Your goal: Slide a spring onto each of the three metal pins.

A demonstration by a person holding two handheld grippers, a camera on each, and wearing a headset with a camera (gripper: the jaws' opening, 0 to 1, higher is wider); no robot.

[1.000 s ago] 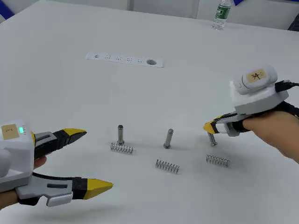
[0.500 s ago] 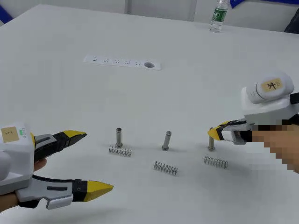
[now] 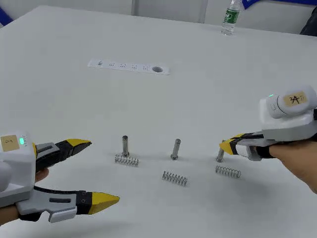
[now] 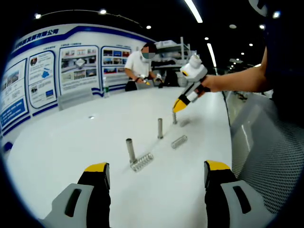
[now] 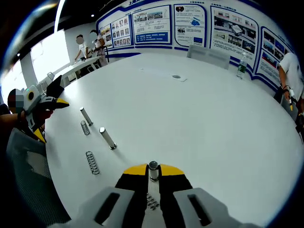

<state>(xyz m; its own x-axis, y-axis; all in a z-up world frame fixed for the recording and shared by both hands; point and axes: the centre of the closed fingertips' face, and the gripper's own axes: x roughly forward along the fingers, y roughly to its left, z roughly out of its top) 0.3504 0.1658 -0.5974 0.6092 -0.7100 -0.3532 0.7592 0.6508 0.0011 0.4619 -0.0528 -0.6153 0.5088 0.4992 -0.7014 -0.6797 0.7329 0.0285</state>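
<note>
Three metal pins stand in a row on the white table: left pin (image 3: 125,145), middle pin (image 3: 176,148), right pin (image 3: 220,156). A spring lies in front of each: left spring (image 3: 127,160), middle spring (image 3: 175,178), right spring (image 3: 228,172). My right gripper (image 3: 228,146) is shut on the top of the right pin (image 5: 153,167), which leans slightly. My left gripper (image 3: 94,171) hovers wide open at the near left with nothing between its jaws. It faces the left pin (image 4: 130,151) and left spring (image 4: 142,162).
A white power strip (image 3: 129,66) lies at mid-table and a water bottle (image 3: 228,19) stands at the far edge. The table's edge (image 4: 231,142) runs along the right in the left gripper view. People stand at benches in the background.
My right gripper has dropped lower and a little nearer, holding the right pin, whose foot now sits closer to its spring. The left gripper has stayed put.
</note>
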